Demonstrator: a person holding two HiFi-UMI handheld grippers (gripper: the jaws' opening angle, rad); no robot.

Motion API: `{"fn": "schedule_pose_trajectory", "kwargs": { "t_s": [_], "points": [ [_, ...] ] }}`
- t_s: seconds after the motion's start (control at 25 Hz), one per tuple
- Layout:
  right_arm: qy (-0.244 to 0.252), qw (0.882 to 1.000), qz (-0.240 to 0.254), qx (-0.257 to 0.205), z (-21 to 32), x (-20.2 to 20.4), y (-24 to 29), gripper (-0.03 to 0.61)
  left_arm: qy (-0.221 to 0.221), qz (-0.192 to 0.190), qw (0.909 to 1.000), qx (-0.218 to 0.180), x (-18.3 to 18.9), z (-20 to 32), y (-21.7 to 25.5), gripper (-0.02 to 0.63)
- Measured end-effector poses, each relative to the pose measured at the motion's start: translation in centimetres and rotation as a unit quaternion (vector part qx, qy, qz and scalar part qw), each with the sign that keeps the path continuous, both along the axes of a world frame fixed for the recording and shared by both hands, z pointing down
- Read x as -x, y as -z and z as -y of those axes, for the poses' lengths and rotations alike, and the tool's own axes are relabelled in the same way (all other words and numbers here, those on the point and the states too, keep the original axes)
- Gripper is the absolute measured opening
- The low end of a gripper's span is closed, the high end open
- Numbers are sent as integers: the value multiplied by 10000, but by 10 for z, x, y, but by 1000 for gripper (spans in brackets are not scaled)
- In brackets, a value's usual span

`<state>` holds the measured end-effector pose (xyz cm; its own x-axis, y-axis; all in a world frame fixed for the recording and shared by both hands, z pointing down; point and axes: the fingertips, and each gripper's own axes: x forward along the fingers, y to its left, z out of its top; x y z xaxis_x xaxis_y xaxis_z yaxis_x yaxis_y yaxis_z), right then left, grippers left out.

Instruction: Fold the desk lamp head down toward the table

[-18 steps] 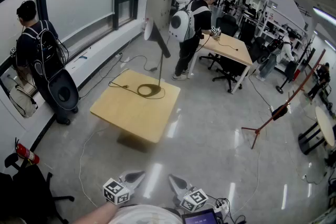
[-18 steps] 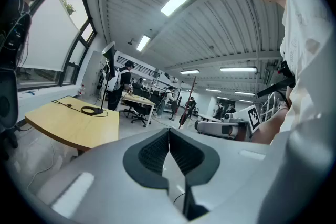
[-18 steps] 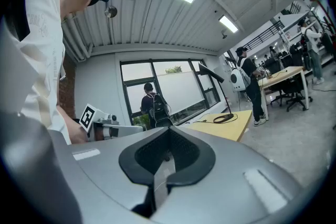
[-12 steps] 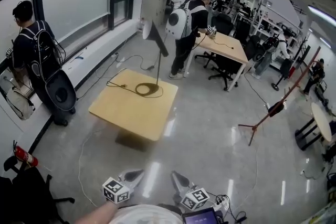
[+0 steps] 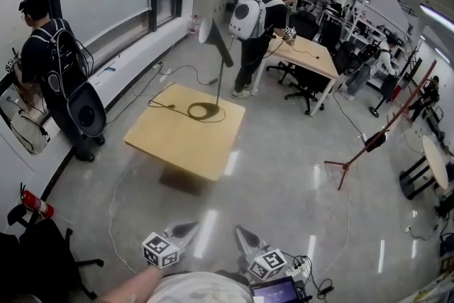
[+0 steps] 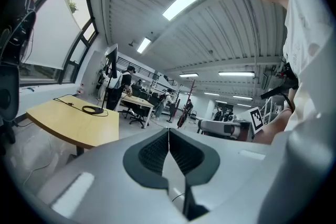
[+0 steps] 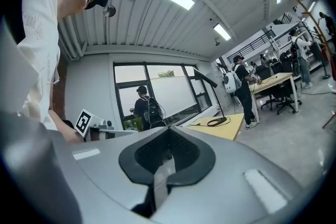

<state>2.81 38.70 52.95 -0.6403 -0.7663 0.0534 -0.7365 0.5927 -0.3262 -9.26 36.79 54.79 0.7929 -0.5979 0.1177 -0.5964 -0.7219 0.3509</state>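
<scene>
A desk lamp stands on the yellow table (image 5: 177, 145), far ahead of me. Its round black base (image 5: 206, 111) sits near the table's far edge. A thin pole rises to the white head (image 5: 208, 32), which is raised and tilted. Both grippers hang low at the bottom of the head view, well short of the table. My left gripper (image 5: 183, 230) and right gripper (image 5: 245, 236) are shut with nothing between the jaws. The left gripper view shows its jaws (image 6: 168, 132) pressed together, with the lamp base (image 6: 94, 109) small at the left. The right gripper view shows the lamp base (image 7: 216, 121) beyond its shut jaws (image 7: 169, 132).
A person with a black backpack (image 5: 53, 67) stands by the left window. Another with a white backpack (image 5: 250, 18) stands at a far desk (image 5: 312, 57). A red tripod stand (image 5: 369, 145) is to the right, and a fire extinguisher (image 5: 34, 204) at the lower left. A cable loops on the floor round the table.
The head view has shifted slightly, so the table and lamp sit a touch higher and to the right. Both grippers stay shut at the bottom edge.
</scene>
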Motion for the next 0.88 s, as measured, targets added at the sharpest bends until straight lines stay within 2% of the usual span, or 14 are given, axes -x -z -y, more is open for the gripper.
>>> {"fn": "schedule_pose_trajectory", "kwargs": {
  "t_s": [0.52, 0.88],
  "points": [
    [369, 9993, -105, 33, 15, 14, 4, 11, 319, 7, 9994, 154, 11, 6, -3, 5],
    [436, 9990, -120, 34, 39, -9, 6, 11, 366, -15, 9993, 109, -14, 26, 4, 5]
  ]
}}
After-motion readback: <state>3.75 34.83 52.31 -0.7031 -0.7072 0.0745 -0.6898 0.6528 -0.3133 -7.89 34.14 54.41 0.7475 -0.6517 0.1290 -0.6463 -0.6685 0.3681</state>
